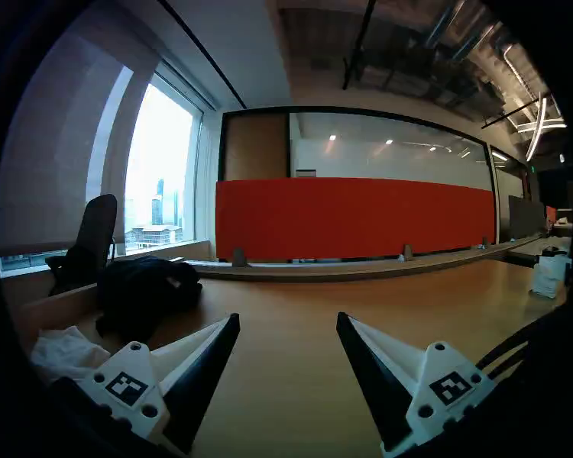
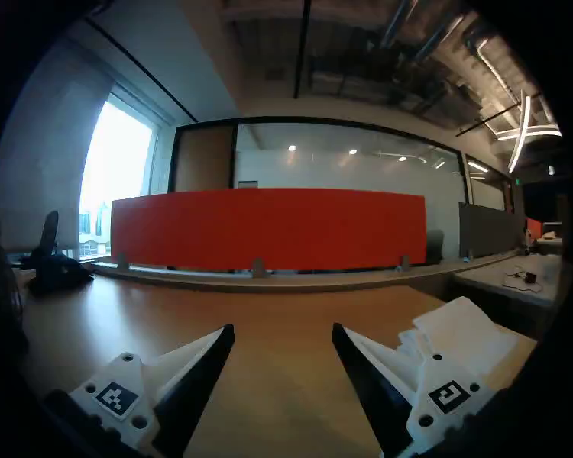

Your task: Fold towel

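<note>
Both your tools are spread wide with nothing between the fingers, so you're free to grab. Best guess for the towel is the crumpled white cloth (image 1: 66, 353) sitting on the surface (image 1: 409, 294), near and off to the left of your left tool (image 1: 286, 316), just in front of the black bag (image 1: 145, 294). It's bunched up, so I can't tell its long axis. Your left tool is clearly the closer one and would need to swing left to reach it. Your right tool (image 2: 283, 327) has a flat white stack (image 2: 466, 328) just to its right. That could be folded cloth or paper, I honestly can't tell.
</note>
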